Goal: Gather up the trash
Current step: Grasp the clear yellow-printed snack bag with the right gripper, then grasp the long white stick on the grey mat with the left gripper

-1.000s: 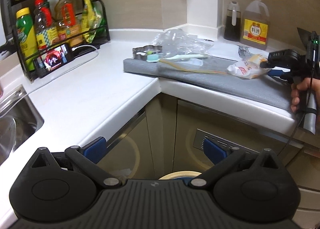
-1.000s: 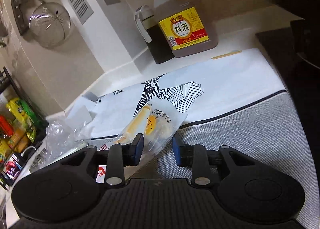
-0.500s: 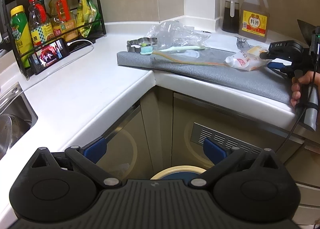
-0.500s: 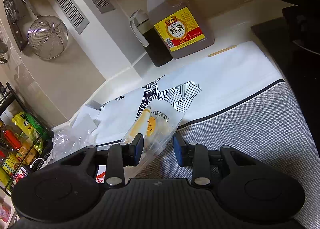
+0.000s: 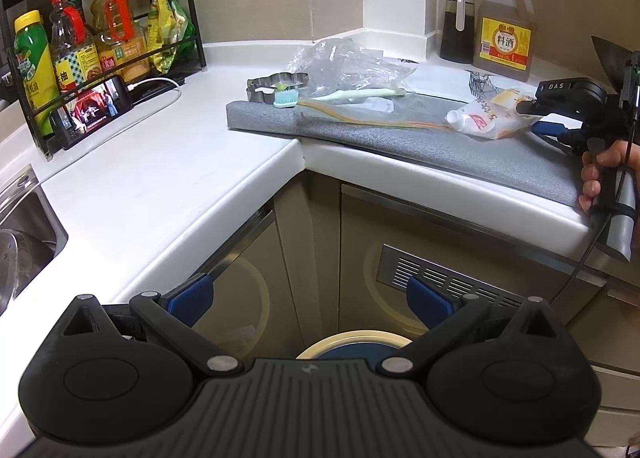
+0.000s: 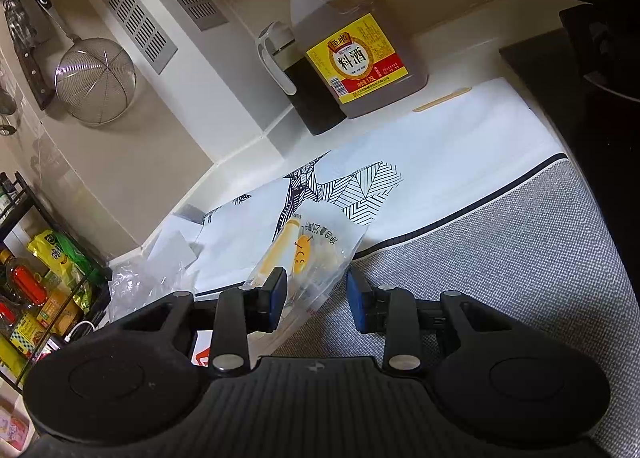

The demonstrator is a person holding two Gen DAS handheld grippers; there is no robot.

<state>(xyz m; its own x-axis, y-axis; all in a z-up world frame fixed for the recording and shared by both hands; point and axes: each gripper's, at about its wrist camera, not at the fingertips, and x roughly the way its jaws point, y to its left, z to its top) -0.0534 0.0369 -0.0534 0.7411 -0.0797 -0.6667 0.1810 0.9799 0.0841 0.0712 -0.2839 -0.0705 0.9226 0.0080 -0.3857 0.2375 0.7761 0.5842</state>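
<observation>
A crumpled white and yellow snack wrapper (image 6: 310,254) lies on the grey mat (image 6: 520,258); it also shows in the left wrist view (image 5: 490,117). My right gripper (image 6: 314,300) is open, its blue pads on either side of the wrapper's near end. My left gripper (image 5: 310,300) is open and empty, held low in front of the cabinets above a round bin (image 5: 352,344). A clear plastic bag (image 5: 344,65), a toothbrush (image 5: 320,95) and a thin plastic strip (image 5: 360,115) lie on the mat's far end.
A cooking wine jug (image 5: 505,29) and a dark oil jar (image 5: 456,29) stand by the wall. A bottle rack (image 5: 92,45) and a phone (image 5: 96,107) are at the left. A sink (image 5: 20,234) is at the far left. A white patterned cloth (image 6: 400,161) lies behind the mat.
My left gripper has dropped lower and pulled back from the counter. My right gripper has stayed around the wrapper's end with the jaws slightly wider apart.
</observation>
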